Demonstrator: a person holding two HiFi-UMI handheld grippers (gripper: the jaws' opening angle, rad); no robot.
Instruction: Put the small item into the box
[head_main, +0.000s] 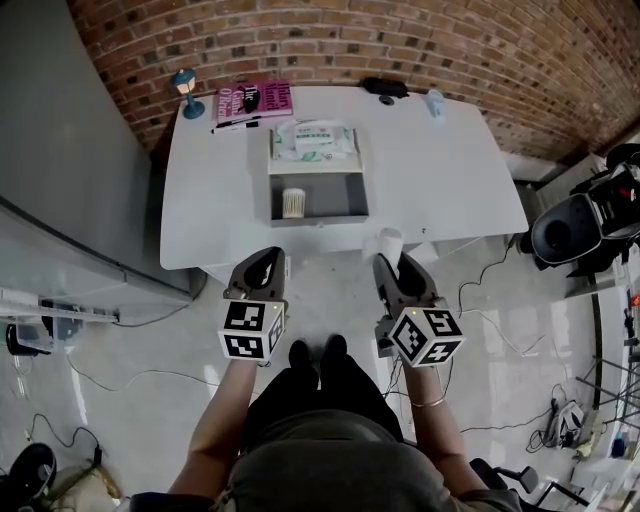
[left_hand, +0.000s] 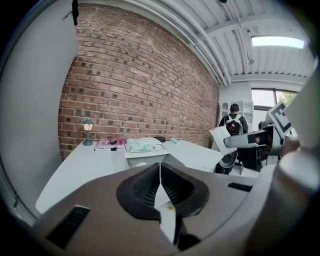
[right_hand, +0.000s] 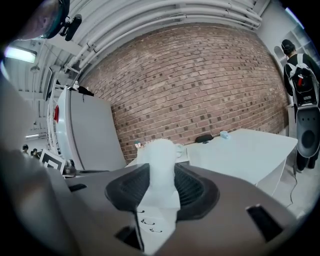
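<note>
The fingers (right_hand: 192, 190) of our right gripper (head_main: 393, 264) are clenched on the small white item (right_hand: 161, 159). It is a pale, rounded plastic piece that stands up between the ribbed black pads and pokes out past their tips. We hold it in the air by the front edge of the white table (head_main: 440, 180), to the right of the box and not in it.

The fingers (left_hand: 142, 187) of our left gripper (head_main: 266, 258) are pressed together with nothing between them. This gripper hangs level with the right one, also near the table's front edge.

The grey rectangular box (head_main: 335, 198) sits open on top at the middle of the table. A small round tub of cotton swabs (head_main: 293, 203) stands in its left part. Just behind the box lies a white and green pack of wipes (head_main: 315, 138).

Along the back of the table, by the red brick wall (head_main: 330, 40), we see several things:
- a little teal lamp (head_main: 185, 92) at the left corner
- a pink book (head_main: 255, 100) with a black marker pen (head_main: 237, 124) in front of it
- a flat black object (head_main: 385, 87)
- a small pale blue object (head_main: 434, 101) further right

A black chair (head_main: 568, 228) stands on the glossy floor to our right. In the left gripper view, a person with a backpack (left_hand: 233, 122) stands far off.
</note>
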